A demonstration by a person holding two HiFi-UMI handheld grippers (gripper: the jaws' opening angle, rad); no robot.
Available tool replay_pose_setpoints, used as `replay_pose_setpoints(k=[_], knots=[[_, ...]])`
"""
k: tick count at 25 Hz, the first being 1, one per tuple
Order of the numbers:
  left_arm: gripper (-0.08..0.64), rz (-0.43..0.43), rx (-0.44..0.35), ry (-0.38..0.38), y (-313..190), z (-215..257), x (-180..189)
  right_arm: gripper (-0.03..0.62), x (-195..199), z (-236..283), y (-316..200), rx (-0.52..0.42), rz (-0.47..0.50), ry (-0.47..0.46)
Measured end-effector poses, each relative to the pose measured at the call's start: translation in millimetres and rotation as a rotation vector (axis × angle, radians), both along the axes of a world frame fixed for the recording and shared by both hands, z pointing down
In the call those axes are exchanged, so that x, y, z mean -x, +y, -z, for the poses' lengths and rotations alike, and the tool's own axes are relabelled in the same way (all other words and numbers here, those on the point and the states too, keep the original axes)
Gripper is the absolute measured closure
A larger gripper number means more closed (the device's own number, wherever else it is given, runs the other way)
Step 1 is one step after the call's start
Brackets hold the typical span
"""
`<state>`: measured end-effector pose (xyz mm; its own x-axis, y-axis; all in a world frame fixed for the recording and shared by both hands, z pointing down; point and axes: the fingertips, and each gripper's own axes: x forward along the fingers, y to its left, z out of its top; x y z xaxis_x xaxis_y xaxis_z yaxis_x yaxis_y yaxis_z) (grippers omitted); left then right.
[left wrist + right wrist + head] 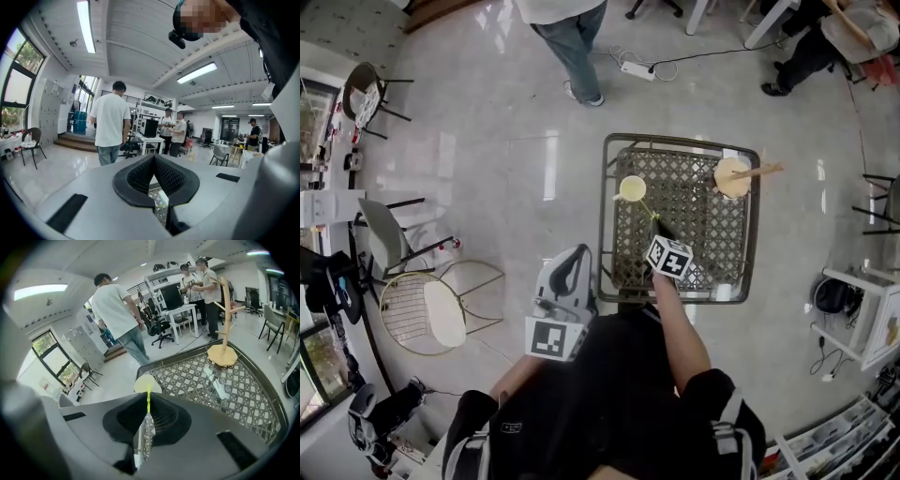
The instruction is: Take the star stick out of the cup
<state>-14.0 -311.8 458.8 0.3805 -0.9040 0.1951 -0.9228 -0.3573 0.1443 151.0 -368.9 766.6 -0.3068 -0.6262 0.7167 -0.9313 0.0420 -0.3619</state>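
At the far left a wire chair (441, 309) stands on the shiny floor. Next to it the left gripper (570, 272) hangs off the table's near left corner, its jaws pressed together with nothing between them. The lattice-topped table (694, 225) follows. A pale cup (633, 188) stands near its far left corner, and a thin yellow-green stick (645, 206) leans out of it, its far end still inside. The right gripper (659, 228) is over the table with its jaws narrowed onto the near end of the stick. A wooden stand (733, 176) sits at the far right corner.
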Motion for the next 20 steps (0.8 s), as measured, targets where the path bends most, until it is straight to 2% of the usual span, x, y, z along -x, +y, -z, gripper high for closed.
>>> replay_pose_setpoints(k=[10,20], knots=[[0.545,-0.015,-0.059,0.037,35.0,17.8,34.4,0.571,13.8,44.2,20.1,-0.100,-0.019,0.059],[0.545,-0.098,-0.126,0.079,102.6,32.7,77.0,0.571,37.3,123.7,99.1,-0.247,-0.112,0.081]])
